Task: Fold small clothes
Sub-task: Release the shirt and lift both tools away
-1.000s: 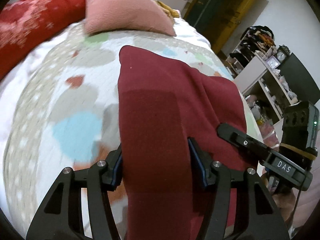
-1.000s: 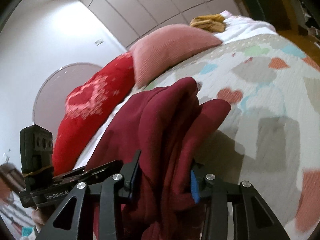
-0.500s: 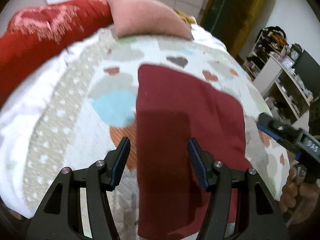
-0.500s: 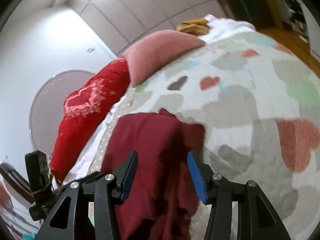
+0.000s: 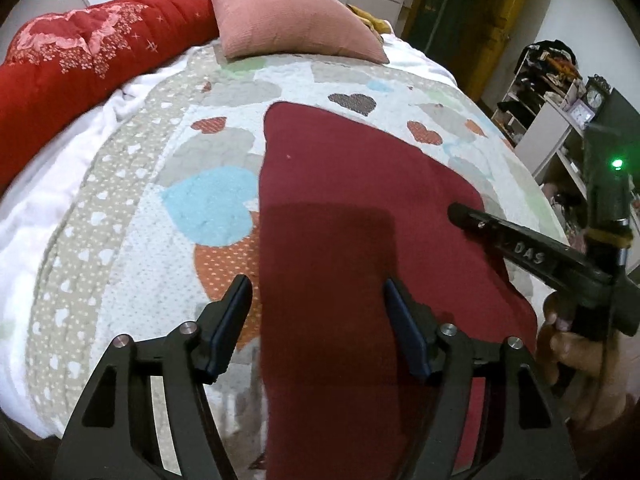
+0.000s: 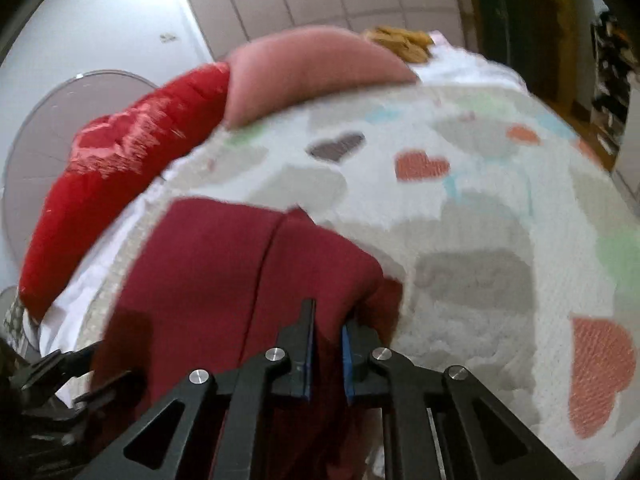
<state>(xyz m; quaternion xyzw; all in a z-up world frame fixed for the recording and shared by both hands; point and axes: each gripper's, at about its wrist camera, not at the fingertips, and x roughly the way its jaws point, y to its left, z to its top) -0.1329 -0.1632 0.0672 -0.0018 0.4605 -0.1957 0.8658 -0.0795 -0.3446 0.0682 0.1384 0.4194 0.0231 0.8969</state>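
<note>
The maroon garment [image 5: 360, 208] is being laid flat on the bed [image 5: 132, 184], unfolded, its edge being pinched by the right claw [image 6: 327, 344], the left claw [image 5: 318, 320] released.

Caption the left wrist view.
Open left gripper above maroon garment lying flat on heart-patterned quilt; right gripper alongside.

A dark maroon garment [image 5: 360, 216] is lying on a white bedspread [image 5: 168, 240] patterned with blue, orange, grey and green hearts; far behind, a plain pink cushion [image 5: 292, 20] is sitting beside a red pillow [image 5: 92, 56] printed with pale pink flowers.
</note>
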